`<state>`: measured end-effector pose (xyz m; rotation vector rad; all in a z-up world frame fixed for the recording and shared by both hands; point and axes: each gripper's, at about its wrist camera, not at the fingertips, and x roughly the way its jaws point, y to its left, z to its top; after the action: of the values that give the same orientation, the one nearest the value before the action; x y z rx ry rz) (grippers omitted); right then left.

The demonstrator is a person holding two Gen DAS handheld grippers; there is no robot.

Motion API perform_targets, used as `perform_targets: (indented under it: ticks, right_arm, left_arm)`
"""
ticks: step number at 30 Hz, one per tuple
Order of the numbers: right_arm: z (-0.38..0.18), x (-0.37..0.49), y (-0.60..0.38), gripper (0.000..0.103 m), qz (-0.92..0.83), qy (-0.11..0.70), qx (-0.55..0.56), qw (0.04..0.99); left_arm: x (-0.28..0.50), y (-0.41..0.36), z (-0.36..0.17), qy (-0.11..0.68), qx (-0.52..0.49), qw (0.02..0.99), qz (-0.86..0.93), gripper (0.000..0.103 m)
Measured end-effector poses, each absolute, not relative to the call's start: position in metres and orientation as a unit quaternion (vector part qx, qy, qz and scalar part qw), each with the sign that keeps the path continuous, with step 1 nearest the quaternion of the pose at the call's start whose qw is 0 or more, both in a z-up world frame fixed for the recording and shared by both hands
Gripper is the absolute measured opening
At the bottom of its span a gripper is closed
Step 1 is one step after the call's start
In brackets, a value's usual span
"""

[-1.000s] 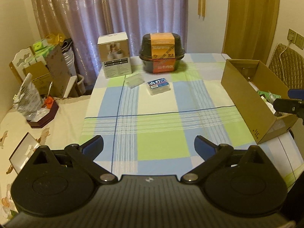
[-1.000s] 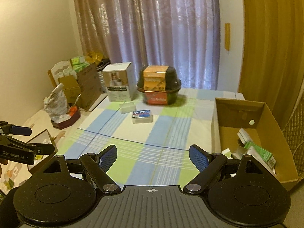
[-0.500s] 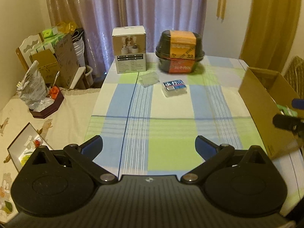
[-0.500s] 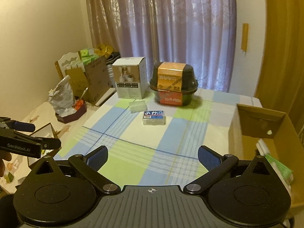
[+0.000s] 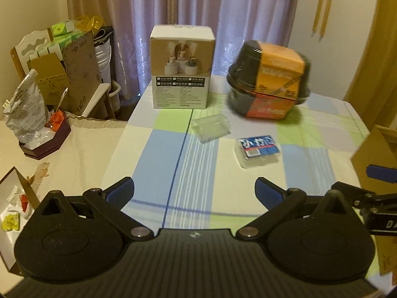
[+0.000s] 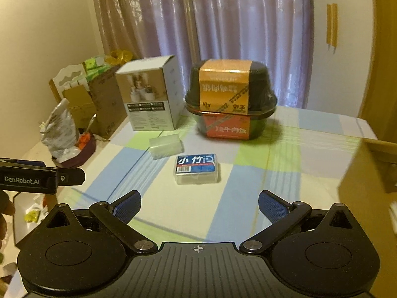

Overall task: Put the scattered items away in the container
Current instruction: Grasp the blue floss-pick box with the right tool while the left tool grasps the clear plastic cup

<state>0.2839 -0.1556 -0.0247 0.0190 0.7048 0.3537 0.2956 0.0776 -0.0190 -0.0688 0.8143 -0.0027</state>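
Checked tablecloth (image 5: 158, 154) on a table, purple curtains (image 6: 223, 24) behind. Left gripper (image 5: 194, 190) hovers over the near cloth, jaws spread wide, holding nothing. Right gripper (image 6: 199, 204) likewise spread and empty. Blue-labelled plastic case (image 6: 197, 168) lies flat just ahead of the right gripper, ahead-right of the left. Clear plastic box (image 5: 211, 128) beyond it to the left. Farther back: white carton (image 5: 182, 69) and black bowl with orange label (image 6: 230, 99). Cardboard box (image 6: 367, 166) at right edge.

A home: curtains (image 6: 223, 24), checked tablecloth (image 5: 173, 149), household clutter.
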Motion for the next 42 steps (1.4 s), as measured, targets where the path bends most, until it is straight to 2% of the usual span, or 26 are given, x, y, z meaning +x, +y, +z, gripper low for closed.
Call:
perform_targets:
  ticks: [14, 33, 34, 42]
  right_arm:
    - [-0.109, 0.369, -0.113, 0.103, 0.174, 0.338, -0.01, 0.925]
    - [-0.158, 0.425, -0.096, 0.103, 0.164, 0.343, -0.016, 0.925]
    - [-0.158, 0.426, -0.098, 0.089, 0.16, 0.344, -0.017, 0.925]
    - [-0.154, 0.423, -0.134, 0.088, 0.117, 0.34, -0.022, 0.933]
  left_arm:
    - [0.378, 0.096, -0.074, 0.391, -0.035, 0.92, -0.003, 0.102]
    - [0.425, 0.108, -0.114, 0.388, -0.035, 0.921, -0.016, 0.102]
    - [0.427, 0.107, -0.114, 0.386, -0.036, 0.921, -0.017, 0.102]
    - [0.457, 0.076, -0.123, 0.377, -0.048, 0.925, -0.025, 0.102]
